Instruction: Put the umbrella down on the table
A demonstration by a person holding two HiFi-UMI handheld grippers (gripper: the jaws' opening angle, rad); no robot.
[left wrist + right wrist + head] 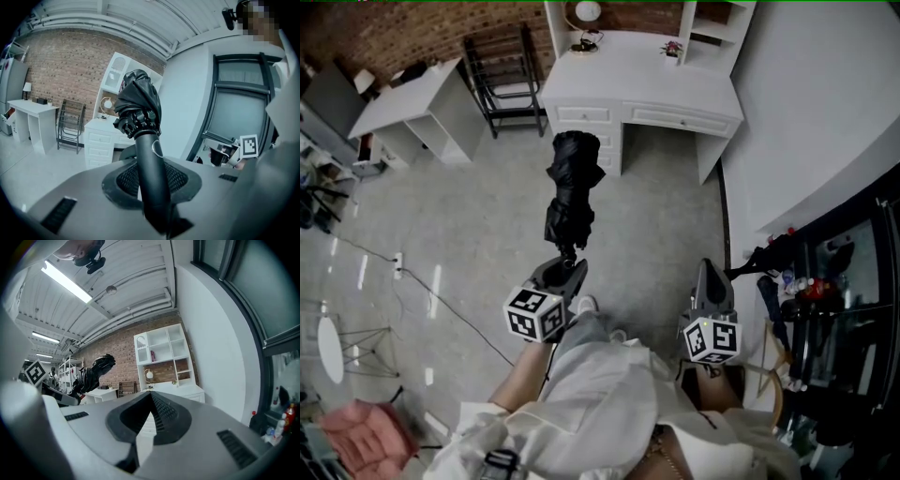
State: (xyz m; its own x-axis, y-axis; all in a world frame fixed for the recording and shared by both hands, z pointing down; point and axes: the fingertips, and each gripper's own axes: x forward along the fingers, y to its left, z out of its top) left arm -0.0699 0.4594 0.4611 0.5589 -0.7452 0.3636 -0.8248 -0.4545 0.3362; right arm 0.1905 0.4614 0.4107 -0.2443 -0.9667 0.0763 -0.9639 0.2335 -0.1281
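A folded black umbrella (pixel 572 187) stands upright from my left gripper (pixel 565 261), which is shut on its black handle (pixel 152 178). In the left gripper view the bunched canopy (pixel 138 105) rises above the jaws. The white desk (pixel 637 75) with drawers stands ahead across the floor, apart from the umbrella. My right gripper (pixel 710 274) is held to the right, shut with nothing in it. In the right gripper view its jaws (pixel 151 397) meet at the tips, the umbrella (pixel 93 371) shows at the left and the desk (pixel 185 390) lies beyond.
A small white side table (pixel 412 108) and a black folding rack (pixel 506 80) stand at the back left. A dark shelf with bottles (pixel 834 309) lines the right wall. A cable (pixel 441 300) runs over the floor at the left. A white hutch (pixel 164 352) tops the desk.
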